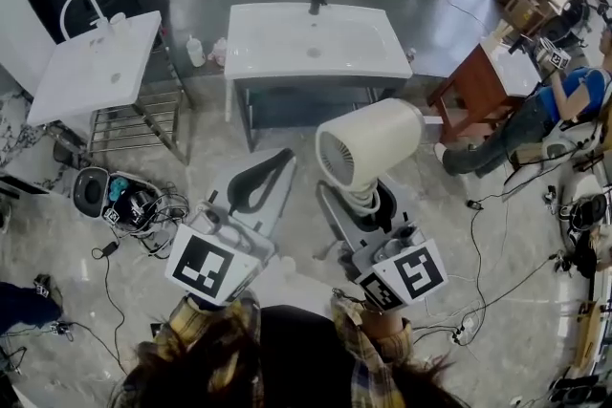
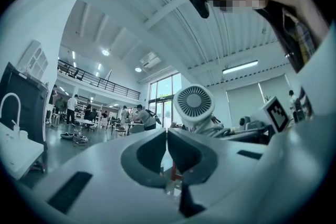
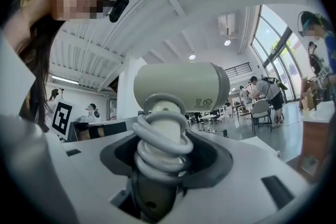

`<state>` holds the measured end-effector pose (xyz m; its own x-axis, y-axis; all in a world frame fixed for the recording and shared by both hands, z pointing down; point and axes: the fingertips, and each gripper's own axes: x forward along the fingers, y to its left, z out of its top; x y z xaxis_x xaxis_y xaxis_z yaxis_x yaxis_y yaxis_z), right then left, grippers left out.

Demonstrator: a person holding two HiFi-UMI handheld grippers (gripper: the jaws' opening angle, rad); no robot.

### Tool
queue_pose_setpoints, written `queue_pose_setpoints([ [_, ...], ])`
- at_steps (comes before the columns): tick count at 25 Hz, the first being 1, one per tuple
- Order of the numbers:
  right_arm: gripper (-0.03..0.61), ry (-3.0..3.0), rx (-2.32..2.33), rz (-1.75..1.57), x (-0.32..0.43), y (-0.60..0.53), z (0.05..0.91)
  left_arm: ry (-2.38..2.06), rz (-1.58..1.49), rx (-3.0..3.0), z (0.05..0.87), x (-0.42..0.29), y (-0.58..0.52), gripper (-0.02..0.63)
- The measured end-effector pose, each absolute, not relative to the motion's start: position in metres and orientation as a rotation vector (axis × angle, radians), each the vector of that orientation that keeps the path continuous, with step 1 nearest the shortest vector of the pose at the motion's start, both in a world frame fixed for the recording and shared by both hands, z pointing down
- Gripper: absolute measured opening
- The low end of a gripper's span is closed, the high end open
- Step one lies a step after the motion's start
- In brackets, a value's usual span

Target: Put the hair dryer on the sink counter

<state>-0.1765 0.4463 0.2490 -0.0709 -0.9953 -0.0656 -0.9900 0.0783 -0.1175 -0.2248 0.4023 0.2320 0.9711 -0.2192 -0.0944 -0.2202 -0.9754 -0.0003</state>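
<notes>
- Head view shows our right hand-held gripper [image 1: 366, 205] holding the hair dryer [image 1: 368, 146] by its handle, up in the air above the floor.
- The round grille at the back of the hair dryer faces us, and its cord [image 3: 160, 149] is wound around the handle.
- Our left hand-held gripper [image 1: 283, 158] is just beside it, jaws closed together with nothing in them.
- The white sink [image 1: 263, 53] stands ahead of us, and the hair dryer is near its front edge, not on it.
</notes>
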Motion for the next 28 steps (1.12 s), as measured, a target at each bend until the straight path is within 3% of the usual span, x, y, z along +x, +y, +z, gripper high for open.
queue_pose_setpoints([
  [10,0.249,2.214,-2.032,-0.109,-0.169,0.441,0.259,0.418,0.127,-3.099,0.242,-0.230,0.390,0.021],
  [28,0.249,2.207,-2.007,-0.160,-0.105,0.295,0.266,0.329,0.129,-3.107,0.242,-0.142,0.251,0.021],
])
